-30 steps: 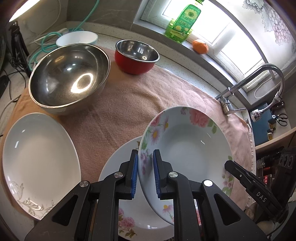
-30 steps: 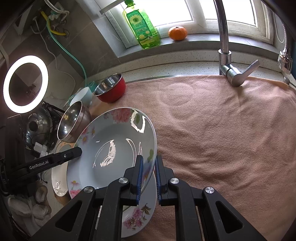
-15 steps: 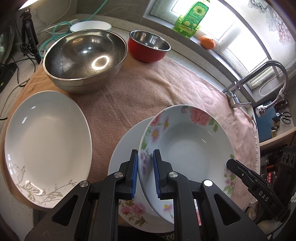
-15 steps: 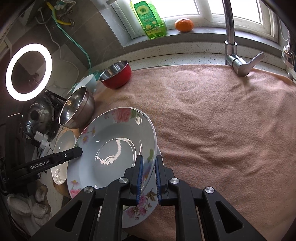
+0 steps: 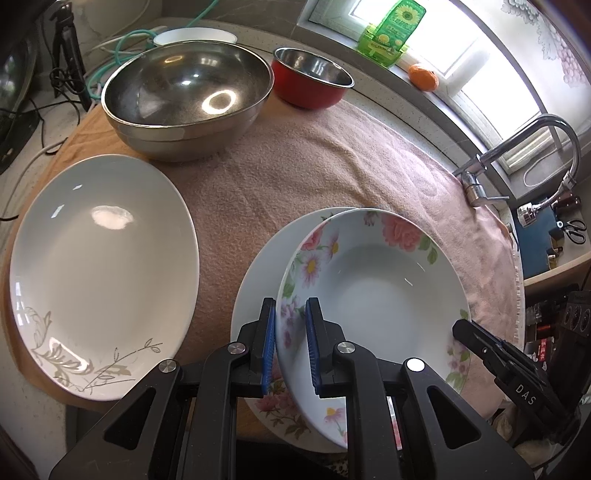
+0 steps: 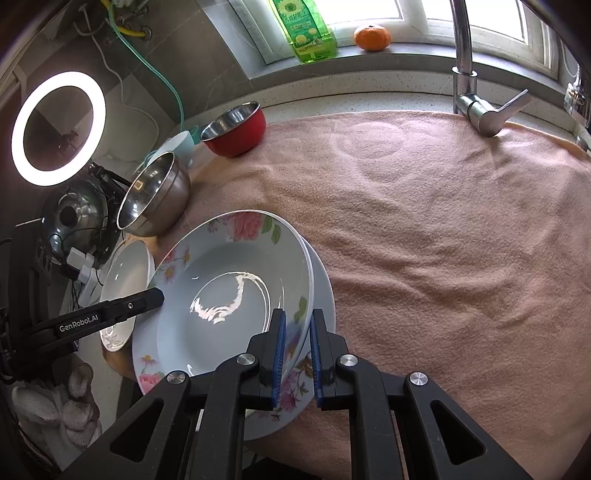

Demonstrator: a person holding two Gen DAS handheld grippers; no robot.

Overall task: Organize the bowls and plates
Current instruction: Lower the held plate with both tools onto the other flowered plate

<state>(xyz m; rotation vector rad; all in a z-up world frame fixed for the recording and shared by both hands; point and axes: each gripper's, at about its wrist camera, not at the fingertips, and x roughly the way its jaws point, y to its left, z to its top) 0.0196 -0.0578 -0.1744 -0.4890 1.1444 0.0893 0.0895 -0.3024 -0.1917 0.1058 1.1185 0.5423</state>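
Observation:
A deep floral plate (image 5: 373, 295) (image 6: 229, 295) hangs just above a second floral plate (image 5: 258, 269) (image 6: 323, 291) that lies on the pink towel. My left gripper (image 5: 290, 306) is shut on its left rim. On the opposite rim my right gripper (image 6: 297, 317) is shut as well; its finger (image 5: 476, 339) shows at the right of the left wrist view. A white plate with a grey leaf pattern (image 5: 99, 269) (image 6: 125, 280) lies to the left. Behind stand a large steel bowl (image 5: 188, 96) (image 6: 155, 195), a red bowl (image 5: 310, 81) (image 6: 236, 129) and a white bowl (image 5: 192, 37).
The pink towel (image 6: 443, 229) covers the counter. A tap (image 6: 476, 103) stands at the back right. A green soap bottle (image 6: 306, 29) and an orange (image 6: 371, 37) sit on the sill. A ring light (image 6: 59, 129) and cables lie at the far left.
Both grippers have carried the held floral plate closer over the plate on the towel and slightly down. The bowls and the white plate now sit further in from the left edge.

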